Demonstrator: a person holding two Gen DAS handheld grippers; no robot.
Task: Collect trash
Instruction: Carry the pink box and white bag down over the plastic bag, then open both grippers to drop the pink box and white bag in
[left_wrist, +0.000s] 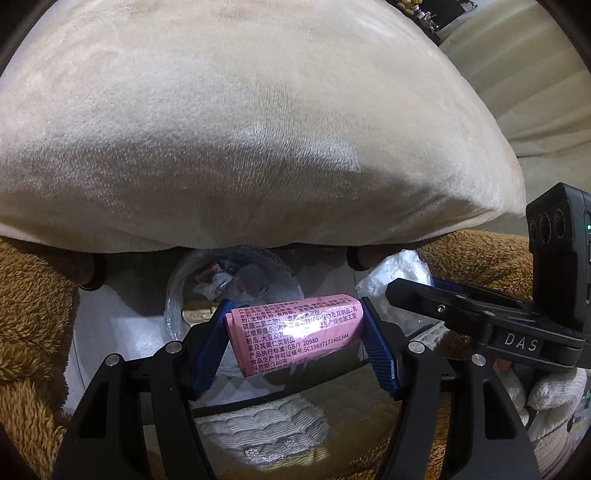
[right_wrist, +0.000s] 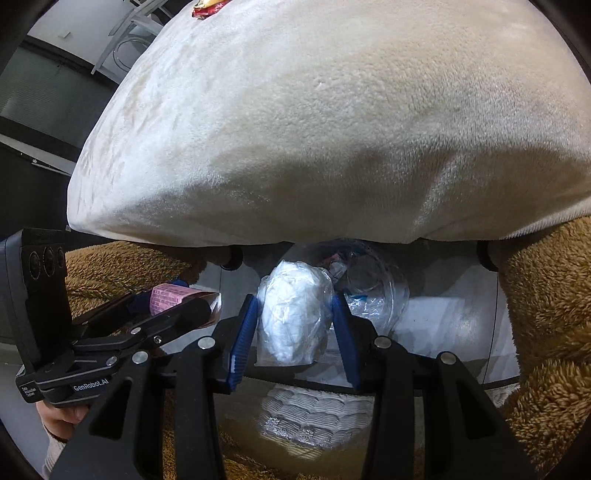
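My left gripper (left_wrist: 295, 332) is shut on a pink printed snack wrapper (left_wrist: 295, 334), its blue pads pressing both ends. The right gripper (right_wrist: 295, 325) is shut on a crumpled white plastic bag (right_wrist: 293, 317). Both hang over a bin lined with clear plastic (left_wrist: 236, 280), which holds several scraps and sits partly under a cream cushion (left_wrist: 258, 129). In the right wrist view the left gripper and its pink wrapper (right_wrist: 173, 297) show at the left. In the left wrist view the white bag (left_wrist: 391, 273) shows at the right, with the right gripper's body beside it.
The cream cushion (right_wrist: 332, 129) fills the upper half of both views, and a red and yellow wrapper (right_wrist: 207, 8) lies at its far edge. Brown fluffy fabric (left_wrist: 33, 332) flanks the bin on both sides. A white slipper (right_wrist: 314, 413) is below the grippers.
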